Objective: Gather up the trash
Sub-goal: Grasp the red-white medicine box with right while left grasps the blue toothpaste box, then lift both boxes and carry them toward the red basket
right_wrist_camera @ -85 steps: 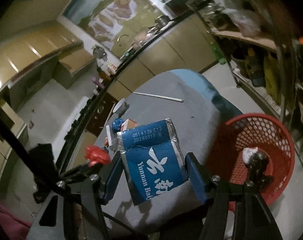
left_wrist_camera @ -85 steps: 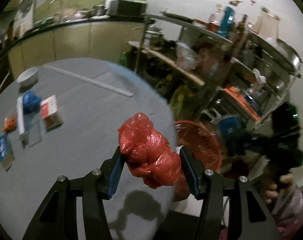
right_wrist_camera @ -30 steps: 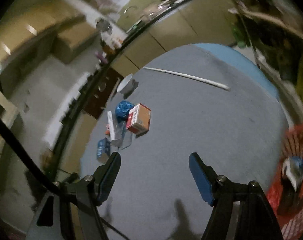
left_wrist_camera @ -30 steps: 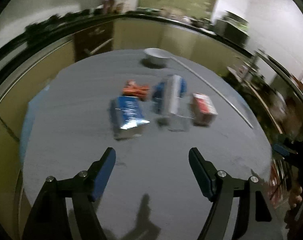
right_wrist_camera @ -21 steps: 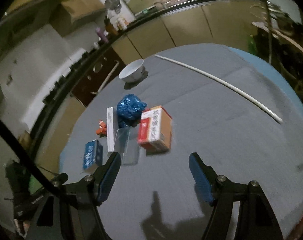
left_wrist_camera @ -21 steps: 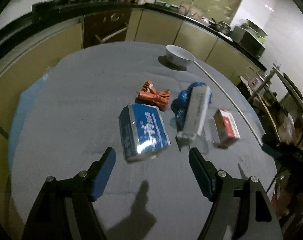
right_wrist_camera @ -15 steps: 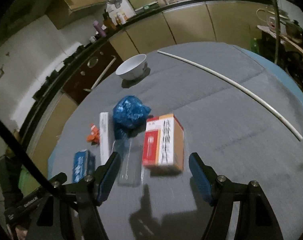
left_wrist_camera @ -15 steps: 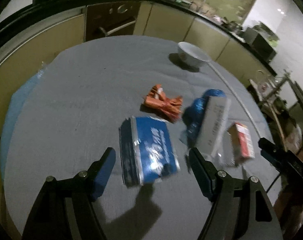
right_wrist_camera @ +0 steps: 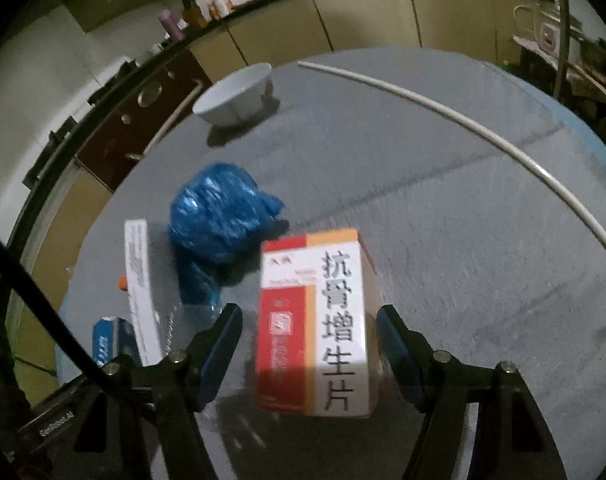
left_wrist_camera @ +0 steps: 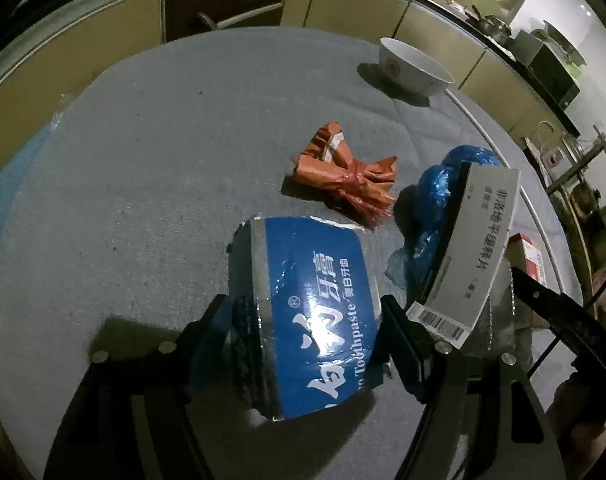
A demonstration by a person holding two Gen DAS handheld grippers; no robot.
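My left gripper (left_wrist_camera: 307,332) is open, its fingers on either side of a blue and silver toothpaste box (left_wrist_camera: 311,312) lying on the grey table (left_wrist_camera: 143,168). Beyond it lie an orange wrapper (left_wrist_camera: 343,176), a crumpled blue bag (left_wrist_camera: 439,208) and a long white box (left_wrist_camera: 475,248). My right gripper (right_wrist_camera: 309,344) is open around a red and white medicine box (right_wrist_camera: 315,320). The blue bag (right_wrist_camera: 219,216), the white box (right_wrist_camera: 141,288) and the toothpaste box (right_wrist_camera: 109,338) lie to its left.
A white bowl (left_wrist_camera: 415,68) stands at the far side of the table, also in the right wrist view (right_wrist_camera: 235,94). A thin white rod (right_wrist_camera: 463,128) lies across the table's right part. Kitchen cabinets (right_wrist_camera: 343,12) run behind the table.
Both grippers dropped their earlier loads, swung back to the table and moved down and forward. The left now straddles the toothpaste box, the right the medicine box.
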